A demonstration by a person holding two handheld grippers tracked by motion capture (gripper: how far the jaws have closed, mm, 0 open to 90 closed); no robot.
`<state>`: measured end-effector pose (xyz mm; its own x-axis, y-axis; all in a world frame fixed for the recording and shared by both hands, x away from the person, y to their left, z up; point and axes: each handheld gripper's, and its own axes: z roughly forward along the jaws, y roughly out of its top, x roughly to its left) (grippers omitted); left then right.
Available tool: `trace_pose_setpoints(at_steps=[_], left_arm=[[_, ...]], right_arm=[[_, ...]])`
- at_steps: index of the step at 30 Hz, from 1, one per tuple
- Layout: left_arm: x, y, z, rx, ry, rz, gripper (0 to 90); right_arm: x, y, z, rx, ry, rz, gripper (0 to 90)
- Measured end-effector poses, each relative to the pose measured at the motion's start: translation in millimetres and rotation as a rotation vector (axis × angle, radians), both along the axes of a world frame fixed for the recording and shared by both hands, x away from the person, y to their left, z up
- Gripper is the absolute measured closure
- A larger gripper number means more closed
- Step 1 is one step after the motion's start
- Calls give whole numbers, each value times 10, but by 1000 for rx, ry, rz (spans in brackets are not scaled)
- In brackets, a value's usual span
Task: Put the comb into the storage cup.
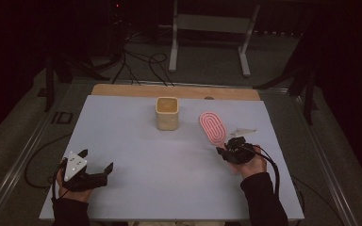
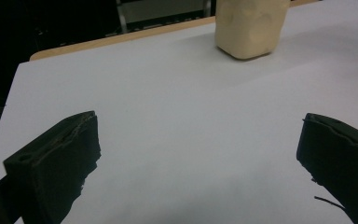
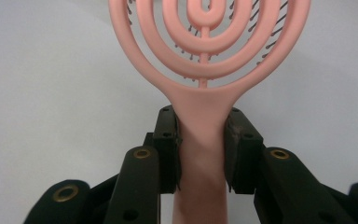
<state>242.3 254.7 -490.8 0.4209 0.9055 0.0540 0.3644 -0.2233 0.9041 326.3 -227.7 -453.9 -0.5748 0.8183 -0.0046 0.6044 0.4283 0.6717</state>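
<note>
One pink brush, one beige cup.
Your right gripper (image 3: 201, 154) clamps the brush (image 3: 205, 70) handle; your left gripper (image 2: 198, 154) jaws stand apart near the cup (image 2: 251, 25).

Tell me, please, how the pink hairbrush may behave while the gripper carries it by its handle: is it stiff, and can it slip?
The pink hairbrush looks like rigid moulded plastic, so it probably stays stiff. Its open ring head suggests little weight. The right gripper clamps only the smooth narrow handle, so the brush might twist or slide.

White-topped table (image 1: 136, 155), wooden far edge, beige cup (image 1: 167, 113) standing on it
</note>
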Motion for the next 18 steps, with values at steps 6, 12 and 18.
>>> trace_pose_setpoints(at_steps=[6,12,18], left_arm=[[23,-46,-5,5,6,-15,1],[28,-91,-7,14,14,-28,1],[42,-119,12,-5,26,-20,1]], right_arm=[[-32,46,12,11,-22,17,700],[-57,145,-18,21,-22,28,700],[-86,201,-8,36,-39,38,700]])
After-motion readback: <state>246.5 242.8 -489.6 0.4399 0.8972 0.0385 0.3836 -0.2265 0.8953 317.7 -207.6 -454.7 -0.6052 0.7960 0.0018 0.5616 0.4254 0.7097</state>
